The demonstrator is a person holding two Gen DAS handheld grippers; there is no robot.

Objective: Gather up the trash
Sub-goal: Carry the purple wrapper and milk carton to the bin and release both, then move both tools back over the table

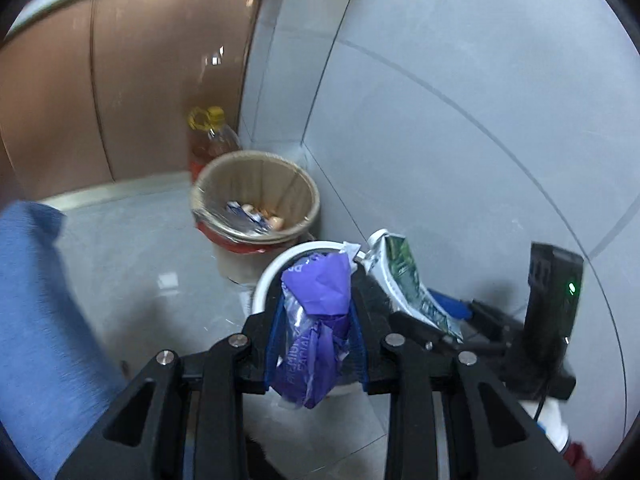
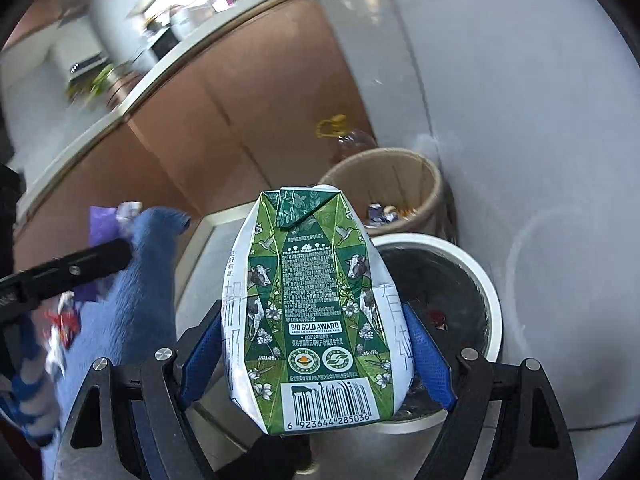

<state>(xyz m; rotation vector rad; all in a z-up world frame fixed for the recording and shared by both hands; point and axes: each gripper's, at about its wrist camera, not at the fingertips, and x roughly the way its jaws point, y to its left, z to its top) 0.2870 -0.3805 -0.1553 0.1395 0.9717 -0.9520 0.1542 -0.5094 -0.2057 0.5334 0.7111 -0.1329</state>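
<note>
My left gripper (image 1: 318,320) is shut on a crumpled purple tissue packet (image 1: 316,320), held above a white-rimmed bin (image 1: 276,270). My right gripper (image 2: 316,344) is shut on a crushed green and white milk carton (image 2: 312,312), held above the same white-rimmed bin with a black liner (image 2: 460,264). The carton (image 1: 408,280) and the right gripper's body also show at the right in the left wrist view. The purple packet (image 2: 102,218) shows at the left in the right wrist view.
A tan bin (image 1: 256,196) with trash inside stands just beyond, by the grey wall (image 1: 460,120). A yellow-capped bottle (image 1: 210,136) stands behind it against brown cabinets (image 1: 120,92). My blue trouser leg (image 1: 36,320) is at the left.
</note>
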